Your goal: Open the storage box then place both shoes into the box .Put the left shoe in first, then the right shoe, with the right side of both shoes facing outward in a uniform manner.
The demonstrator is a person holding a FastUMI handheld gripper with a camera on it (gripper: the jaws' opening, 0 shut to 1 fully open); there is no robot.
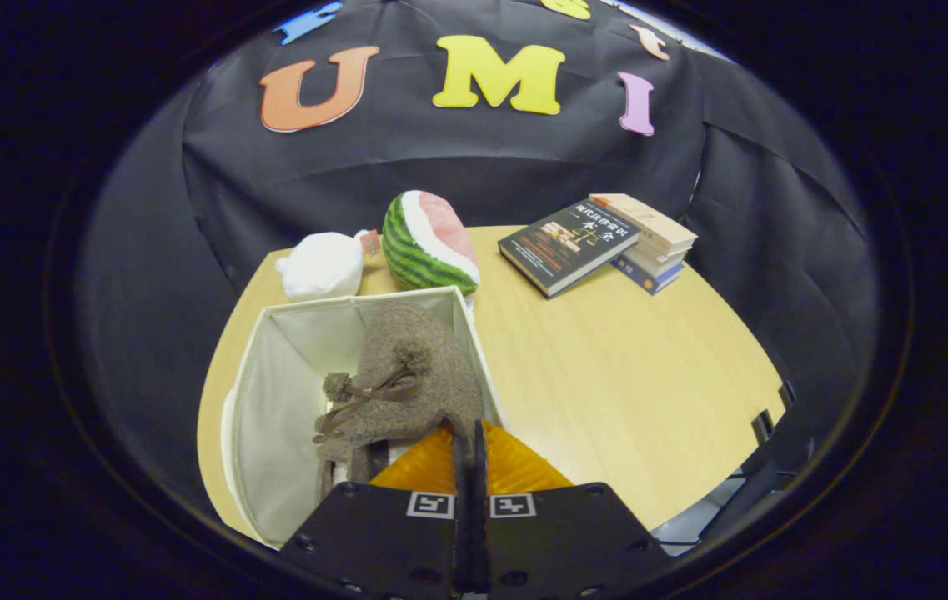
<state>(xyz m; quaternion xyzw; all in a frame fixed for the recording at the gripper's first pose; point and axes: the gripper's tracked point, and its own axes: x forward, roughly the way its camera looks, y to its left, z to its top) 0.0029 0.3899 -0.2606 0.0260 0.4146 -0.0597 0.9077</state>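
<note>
- Gripper [468, 442]: orange fingers pressed together, pinching the edge of a brown shoe [407, 387].
- Shoe, with pom-pom laces, hangs inside the open white box [273, 400], against its right wall.
- Box sits on a wooden table [624, 383].
- Beyond the box: white plush [322, 265], watermelon plush [428, 242].
- Books [607, 242] stacked farther right.

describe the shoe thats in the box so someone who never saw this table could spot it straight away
On the light wooden table stands an open white fabric storage box, in front of a watermelon-slice plush and a white plush. Inside it, just ahead of the shut gripper, is the shoe: a fuzzy brown slipper-boot with a brown bow and two pompoms, the only brown thing there.
</note>
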